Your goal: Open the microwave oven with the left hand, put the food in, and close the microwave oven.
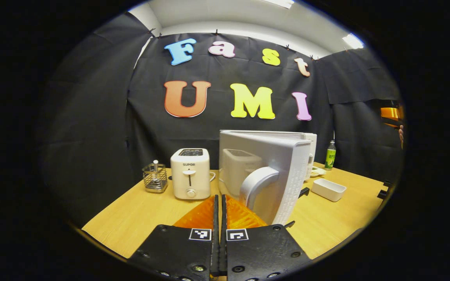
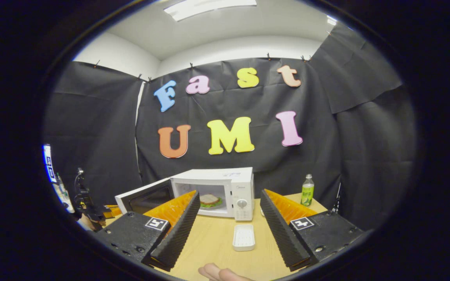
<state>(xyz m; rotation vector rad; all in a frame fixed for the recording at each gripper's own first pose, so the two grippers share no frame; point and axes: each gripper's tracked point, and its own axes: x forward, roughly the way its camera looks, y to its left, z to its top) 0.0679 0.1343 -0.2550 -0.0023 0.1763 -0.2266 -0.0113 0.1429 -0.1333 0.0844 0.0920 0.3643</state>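
On the toaster (image 1: 190,173) front, "SUPOR" is printed.

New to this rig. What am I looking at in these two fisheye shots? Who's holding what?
There is no robot arm. A person holds a handheld two-finger gripper in each hand, and each gripper carries a camera looking along its own jaws.

Left gripper view: the left gripper shows at the bottom, jaws shut together with nothing between them. Just ahead is the microwave with its door swung open, edge-on to the camera. On the table stand a toaster, a wire basket, a white tray and a green bottle.

Right gripper view: taken from farther back. The right gripper has its jaws wide open and holds nothing. A sandwich already sits inside the open microwave, so closing the door looks like what is left.
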